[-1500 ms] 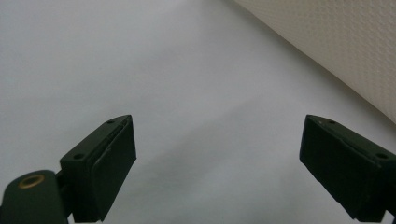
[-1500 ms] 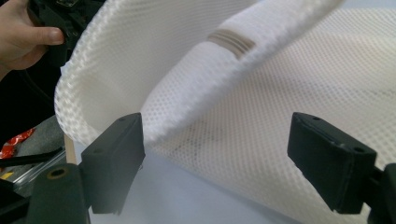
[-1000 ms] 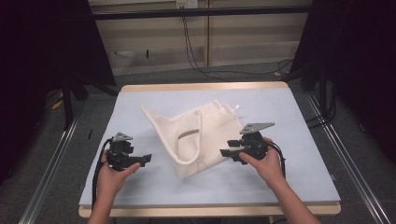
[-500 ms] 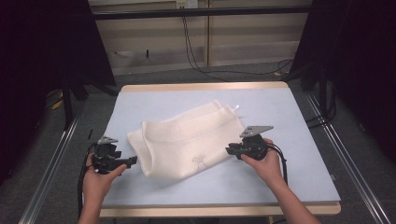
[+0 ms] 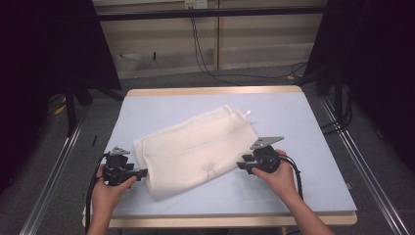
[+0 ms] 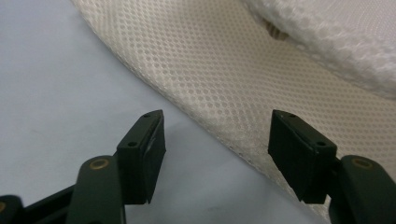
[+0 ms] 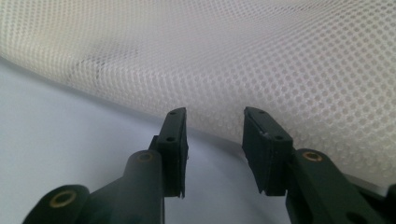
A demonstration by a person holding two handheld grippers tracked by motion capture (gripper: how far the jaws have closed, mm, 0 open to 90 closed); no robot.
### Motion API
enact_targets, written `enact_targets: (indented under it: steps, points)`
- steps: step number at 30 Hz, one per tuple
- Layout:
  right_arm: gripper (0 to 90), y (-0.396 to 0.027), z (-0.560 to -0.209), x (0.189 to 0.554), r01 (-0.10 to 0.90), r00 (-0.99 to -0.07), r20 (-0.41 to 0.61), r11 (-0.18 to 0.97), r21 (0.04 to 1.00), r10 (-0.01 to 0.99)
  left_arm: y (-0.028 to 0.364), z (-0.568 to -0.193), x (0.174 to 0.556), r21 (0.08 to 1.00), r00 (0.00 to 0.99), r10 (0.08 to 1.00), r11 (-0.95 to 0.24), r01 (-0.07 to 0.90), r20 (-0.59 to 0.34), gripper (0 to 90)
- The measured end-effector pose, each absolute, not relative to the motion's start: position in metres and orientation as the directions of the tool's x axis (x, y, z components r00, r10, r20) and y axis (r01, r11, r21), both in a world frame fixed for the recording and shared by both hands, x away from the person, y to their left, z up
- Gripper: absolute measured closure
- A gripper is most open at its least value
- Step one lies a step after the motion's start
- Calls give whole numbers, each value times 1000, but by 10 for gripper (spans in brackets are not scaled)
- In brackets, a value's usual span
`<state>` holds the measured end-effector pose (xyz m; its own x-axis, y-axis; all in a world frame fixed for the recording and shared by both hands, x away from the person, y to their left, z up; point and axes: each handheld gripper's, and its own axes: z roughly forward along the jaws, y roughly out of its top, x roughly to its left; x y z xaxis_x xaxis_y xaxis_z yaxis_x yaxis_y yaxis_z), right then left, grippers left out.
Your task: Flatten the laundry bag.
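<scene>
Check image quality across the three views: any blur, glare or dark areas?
High view: both sides black, blue table evenly lit, small bright glint at the cream mesh garment's far corner. Left gripper view: mesh weave sharp mid-frame, upper right fold soft. Right gripper view: mesh sharp near the jaws, softer toward the top; soft shadow under its edge.

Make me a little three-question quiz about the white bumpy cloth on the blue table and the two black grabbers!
1. True or false: the cream-white mesh fabric garment lies folded on the pale blue table mat.
2. Which gripper sits by the garment's near-left edge: A) left gripper B) right gripper?
3. Fill in: both grippers' jaws stand ____, nothing pinched between them.

Key: 1 true; 2 A; 3 open.
</scene>
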<state>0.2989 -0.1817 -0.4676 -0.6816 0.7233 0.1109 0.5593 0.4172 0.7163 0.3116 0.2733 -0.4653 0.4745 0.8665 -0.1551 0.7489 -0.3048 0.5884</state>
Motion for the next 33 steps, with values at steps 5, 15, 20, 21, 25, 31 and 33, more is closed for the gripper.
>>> enact_targets:
  steps: [5, 15, 20, 21, 25, 31, 33]
  points:
    - [570, -176, -475, 301, 554, -677, 62, 451, 700, 734, 272, -466, 312, 592, 476, 864, -301, 748, -162, 443]
    - [820, -167, -475, 316, 527, -667, -13, 484, 698, 745, 262, -467, 321, 583, 467, 864, -282, 761, -191, 840]
    - [900, -165, -476, 331, 513, -659, -33, 481, 711, 752, 258, -467, 338, 601, 440, 883, -264, 755, -164, 873]
    - [900, -165, -476, 331, 513, -659, -33, 481, 711, 752, 258, -467, 338, 601, 440, 883, -264, 755, -164, 873]
    - [900, -162, -475, 346, 521, -645, -43, 480, 706, 763, 261, -470, 355, 615, 413, 890, -218, 758, -194, 872]
    - [900, -161, -477, 357, 534, -620, -40, 459, 710, 784, 259, -469, 366, 608, 402, 892, -204, 767, -208, 866]
    - [900, -162, -476, 357, 530, -619, -37, 453, 717, 784, 262, -468, 365, 606, 400, 889, -195, 771, -222, 846]
